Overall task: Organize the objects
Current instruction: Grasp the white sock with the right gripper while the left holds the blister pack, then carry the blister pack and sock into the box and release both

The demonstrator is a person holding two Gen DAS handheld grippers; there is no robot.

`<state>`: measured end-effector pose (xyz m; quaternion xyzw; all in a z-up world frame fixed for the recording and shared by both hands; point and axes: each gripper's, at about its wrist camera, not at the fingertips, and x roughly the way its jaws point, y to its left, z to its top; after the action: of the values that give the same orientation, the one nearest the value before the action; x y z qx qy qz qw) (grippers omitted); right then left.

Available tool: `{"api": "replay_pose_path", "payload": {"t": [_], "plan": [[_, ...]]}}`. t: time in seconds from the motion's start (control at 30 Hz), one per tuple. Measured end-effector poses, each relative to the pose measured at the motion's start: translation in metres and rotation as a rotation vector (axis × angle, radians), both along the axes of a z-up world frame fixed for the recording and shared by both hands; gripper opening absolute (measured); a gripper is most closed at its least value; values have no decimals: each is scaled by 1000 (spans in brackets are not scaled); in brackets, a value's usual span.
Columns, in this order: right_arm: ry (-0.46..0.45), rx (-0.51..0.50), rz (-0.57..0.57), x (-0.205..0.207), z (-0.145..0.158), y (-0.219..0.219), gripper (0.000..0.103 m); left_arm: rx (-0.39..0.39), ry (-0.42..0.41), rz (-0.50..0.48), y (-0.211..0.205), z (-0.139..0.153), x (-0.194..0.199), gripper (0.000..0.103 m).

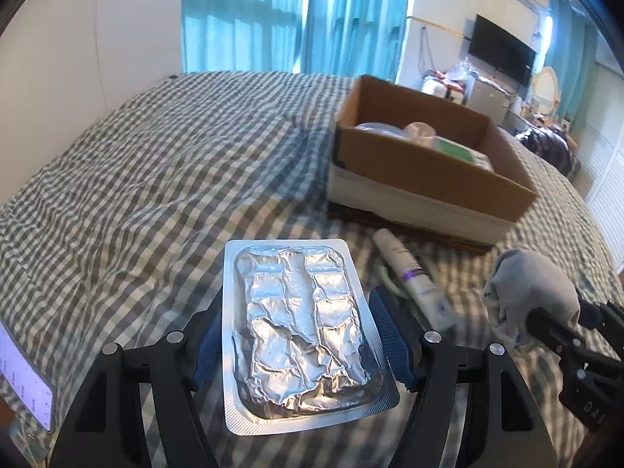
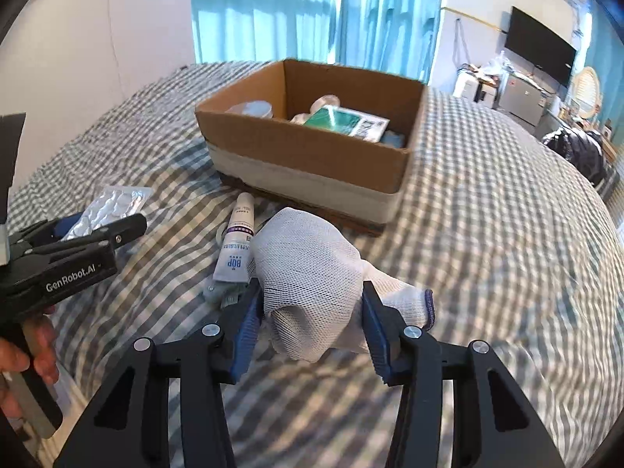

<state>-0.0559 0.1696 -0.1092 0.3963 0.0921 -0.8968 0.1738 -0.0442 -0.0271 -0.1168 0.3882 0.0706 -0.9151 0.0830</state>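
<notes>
Cardboard box [image 2: 308, 144] stands on the checked bed cover [image 1: 156, 179], and I use it as the landmark for all places. Inside the box I see a green and white packet [image 2: 347, 121], a round clear lid [image 2: 251, 109] near its left wall, and some pale round thing behind the packet that I cannot identify. The left gripper [image 1: 300, 331] is on the near side of the box and to its left; its jaws are clamped on a silver foil blister pack [image 1: 300, 327], with one blue pad on each long edge, and the pack is lifted above the cover. In the right wrist view the same pack [image 2: 113, 206] is seen left of the box, in front of its near left corner. The right gripper [image 2: 312, 312] is directly in front of the box, on the near side; its jaws are closed on a bundled white mesh glove [image 2: 312, 269], which is squeezed between the two blue pads and stays apart from the box wall. A white tube [image 2: 238, 241] with blue letters lies on the cover just in front of the box, between the two grippers, and some greyish item lies partly under its near end. A hand [image 2: 23, 366] holds the handle of the left gripper, far to the left of the box.
</notes>
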Motion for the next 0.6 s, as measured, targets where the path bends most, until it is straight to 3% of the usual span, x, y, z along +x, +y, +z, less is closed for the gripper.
{"api": "replay_pose_path", "payload": {"t": [0.33, 0.6], "plan": [[117, -72, -10, 18, 67, 14, 48, -11, 127, -73, 23, 73, 16, 71], [243, -93, -6, -10, 124, 13, 48, -37, 229, -120, 31, 130, -23, 71]]}}
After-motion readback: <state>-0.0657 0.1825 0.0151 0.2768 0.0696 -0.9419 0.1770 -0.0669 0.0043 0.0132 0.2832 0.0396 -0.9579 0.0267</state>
